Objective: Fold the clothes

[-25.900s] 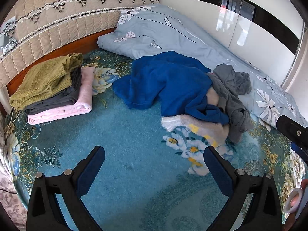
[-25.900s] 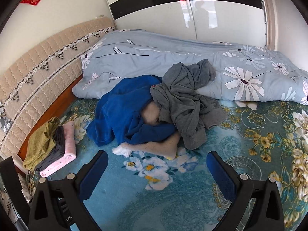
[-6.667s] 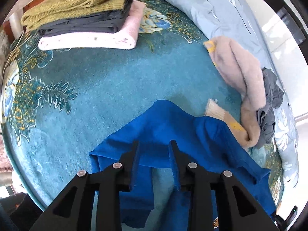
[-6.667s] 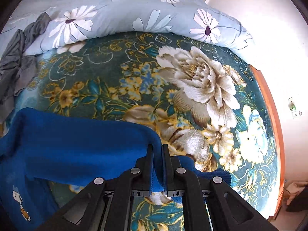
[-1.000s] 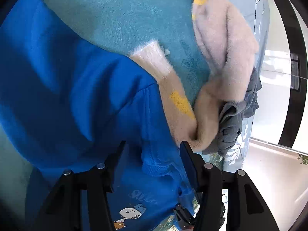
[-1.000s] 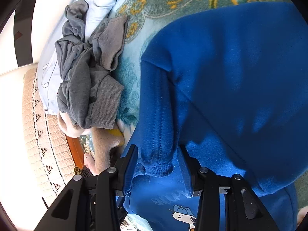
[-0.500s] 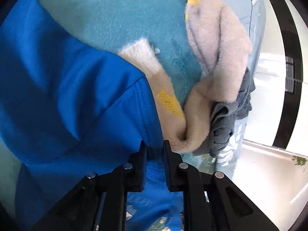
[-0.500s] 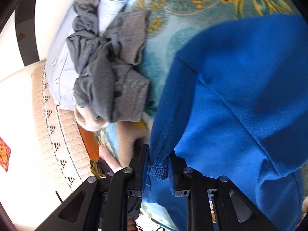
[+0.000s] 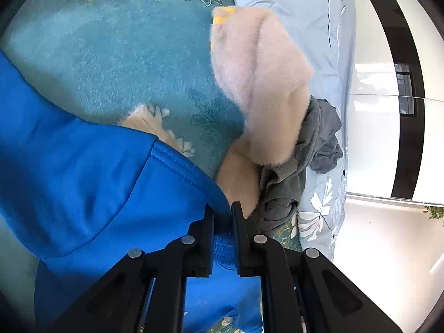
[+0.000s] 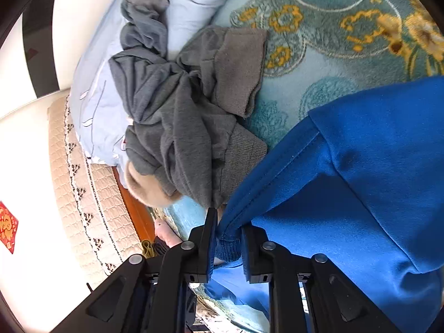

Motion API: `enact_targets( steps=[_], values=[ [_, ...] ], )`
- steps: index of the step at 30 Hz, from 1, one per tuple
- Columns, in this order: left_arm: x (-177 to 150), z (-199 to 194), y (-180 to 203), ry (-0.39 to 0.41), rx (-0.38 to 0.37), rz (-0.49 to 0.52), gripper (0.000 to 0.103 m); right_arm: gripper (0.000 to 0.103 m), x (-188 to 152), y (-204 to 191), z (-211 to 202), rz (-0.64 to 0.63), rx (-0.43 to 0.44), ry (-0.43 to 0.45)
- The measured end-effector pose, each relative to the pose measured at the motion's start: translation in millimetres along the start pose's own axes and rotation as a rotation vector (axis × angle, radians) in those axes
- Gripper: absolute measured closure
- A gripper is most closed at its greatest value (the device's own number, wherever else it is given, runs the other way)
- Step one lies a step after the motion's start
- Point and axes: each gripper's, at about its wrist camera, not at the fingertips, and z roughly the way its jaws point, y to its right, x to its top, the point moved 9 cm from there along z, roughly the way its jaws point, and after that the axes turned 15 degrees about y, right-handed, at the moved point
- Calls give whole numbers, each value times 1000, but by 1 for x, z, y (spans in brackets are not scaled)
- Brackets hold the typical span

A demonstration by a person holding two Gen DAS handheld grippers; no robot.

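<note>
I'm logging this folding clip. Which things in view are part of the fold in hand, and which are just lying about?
In the job: blue sweatshirt, left claw and right claw, each shut on a ribbed cuff.

Lying about: grey garment, fluffy beige garment, pale floral quilt.

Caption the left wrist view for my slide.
Left gripper shut on blue sweatshirt cuff, beside a beige fleece.

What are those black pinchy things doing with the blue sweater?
A person is folding clothes on a bed, using a gripper in each hand. The left gripper and the right gripper are each clamped on a ribbed cuff of the blue sweatshirt, which is spread on the teal blanket. A fluffy beige garment and a crumpled grey one lie beside it, not yet folded.
</note>
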Motion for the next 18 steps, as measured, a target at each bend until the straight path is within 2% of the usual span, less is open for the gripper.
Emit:
enact_targets(
  steps=[2, 3, 4, 5, 7, 9, 14, 18],
  values=[
    [0, 9, -4, -8, -27, -43, 80, 83, -1, 4, 8, -11, -32, 5],
    [1, 10, -7, -1, -43, -70, 72, 82, -2, 6, 11, -6, -35, 6],
    [3, 9, -10, 6, -58, -96, 65, 78, -2, 7, 14, 5, -30, 11],
    [6, 7, -13, 12, -70, -116, 64, 75, -3, 8, 17, 16, -24, 16],
    [11, 1, -16, 15, -89, -135, 63, 59, -2, 11, 21, 36, 7, 35],
    [19, -5, -11, 25, -117, -130, 63, 50, 0, 6, 18, 55, 48, 55],
    [44, -39, -8, 66, -193, -105, 63, 49, -4, -20, -13, -20, 158, 65],
    [75, -92, -20, 176, -197, -17, 62, 49, 12, -17, -91, -193, 190, 177]
  ],
)
